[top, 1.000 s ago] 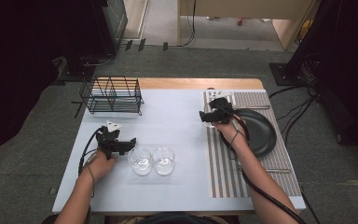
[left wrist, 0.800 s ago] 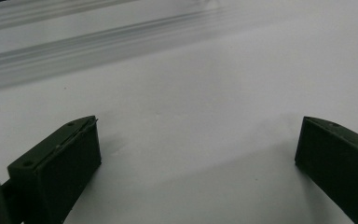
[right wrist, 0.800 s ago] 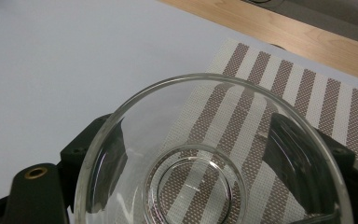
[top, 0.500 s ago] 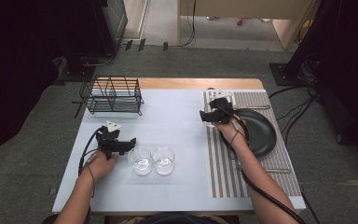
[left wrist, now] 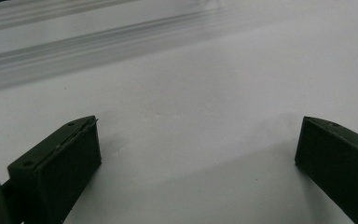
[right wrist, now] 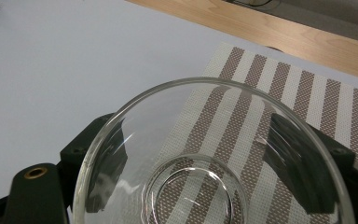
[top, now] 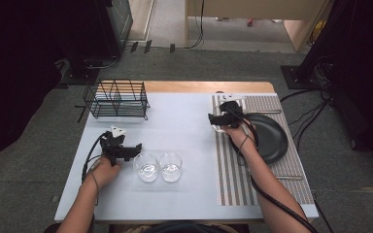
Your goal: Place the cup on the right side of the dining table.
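Up on the striped placemat (top: 233,165), right gripper (top: 219,118) clamped on a clear glass (right wrist: 205,158), jaws pressing its wall from both sides. Seen along the right gripper view: round rim wide, thick base below, brown and cream stripes showing through the bottom. Glass held at the far left corner of the mat, just beside the black plate (top: 269,138), which lies on the same mat to the right of the hand. Wooden table edge (right wrist: 279,32) visible beyond the mat, pale blue-white table surface (top: 175,121) to its left.

Lower left, left gripper (top: 135,148) resting low on the table, jaws spread wide with nothing between them; bare white surface filling the gap in the left gripper view, black pads (left wrist: 65,158) well apart. Grey three-cornered plate on top, cable looping back toward the wrist. Tips pointing right, just beside the nearer of two more empty glasses: left tumbler (top: 146,166) and right tumbler (top: 170,166), standing upright, side by side and touching or nearly so, near the front middle of the table. Whether the tips touch the left tumbler: cannot tell.

Far left at the back, black wire rack (top: 116,99), upright, well apart from both hands. Forearms entering from the bottom edge.
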The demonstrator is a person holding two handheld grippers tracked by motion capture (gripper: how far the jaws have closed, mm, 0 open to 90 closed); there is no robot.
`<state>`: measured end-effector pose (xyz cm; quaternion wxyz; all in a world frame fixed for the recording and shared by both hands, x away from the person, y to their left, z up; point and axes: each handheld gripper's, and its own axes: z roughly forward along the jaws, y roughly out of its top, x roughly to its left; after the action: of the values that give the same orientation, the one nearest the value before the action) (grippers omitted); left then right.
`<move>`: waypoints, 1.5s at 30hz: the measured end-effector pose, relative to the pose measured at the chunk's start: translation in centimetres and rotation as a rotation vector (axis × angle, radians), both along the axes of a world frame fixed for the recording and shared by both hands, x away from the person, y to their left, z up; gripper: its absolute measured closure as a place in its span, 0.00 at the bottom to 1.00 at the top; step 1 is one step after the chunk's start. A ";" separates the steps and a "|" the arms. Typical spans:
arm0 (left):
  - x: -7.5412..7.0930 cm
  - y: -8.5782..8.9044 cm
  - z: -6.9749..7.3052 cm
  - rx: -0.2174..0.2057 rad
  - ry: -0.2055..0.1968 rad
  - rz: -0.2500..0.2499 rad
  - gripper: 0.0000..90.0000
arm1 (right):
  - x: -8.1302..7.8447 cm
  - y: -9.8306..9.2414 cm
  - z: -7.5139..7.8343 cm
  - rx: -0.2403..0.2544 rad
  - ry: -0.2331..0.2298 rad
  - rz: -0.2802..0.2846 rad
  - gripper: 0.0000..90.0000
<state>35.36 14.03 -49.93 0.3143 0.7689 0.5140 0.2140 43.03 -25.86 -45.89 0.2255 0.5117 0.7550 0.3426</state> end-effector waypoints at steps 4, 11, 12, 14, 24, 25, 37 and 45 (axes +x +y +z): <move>0.0 0.0 0.0 0.000 0.000 0.000 0.00 | 0.0 0.0 0.0 0.001 0.001 0.000 0.22; 0.0 0.0 0.0 0.000 0.000 0.000 0.00 | 0.1 -0.1 0.0 0.009 0.008 -0.001 0.22; 0.0 0.0 0.0 0.000 0.000 0.000 0.00 | 0.1 -0.2 0.0 0.015 0.011 -0.004 0.22; 0.0 0.0 0.0 0.000 0.000 0.000 0.00 | 0.1 -0.3 -0.1 0.021 0.015 -0.010 0.21; 0.0 0.0 0.0 0.000 0.000 0.000 0.00 | 0.2 -0.2 0.0 0.019 0.025 -0.019 0.21; 0.0 0.0 0.0 0.000 0.000 0.000 0.00 | 0.2 -0.3 0.0 0.019 0.025 -0.017 0.21; 0.0 0.0 0.0 0.000 0.000 0.001 0.00 | 0.1 -0.3 0.0 0.012 0.030 -0.019 0.21; 0.0 0.0 0.0 0.000 0.000 0.001 0.00 | 0.1 -0.4 0.1 0.012 0.034 -0.011 0.21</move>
<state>35.35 14.03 -49.93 0.3143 0.7688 0.5142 0.2141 43.11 -26.21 -45.76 0.2112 0.5229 0.7538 0.3371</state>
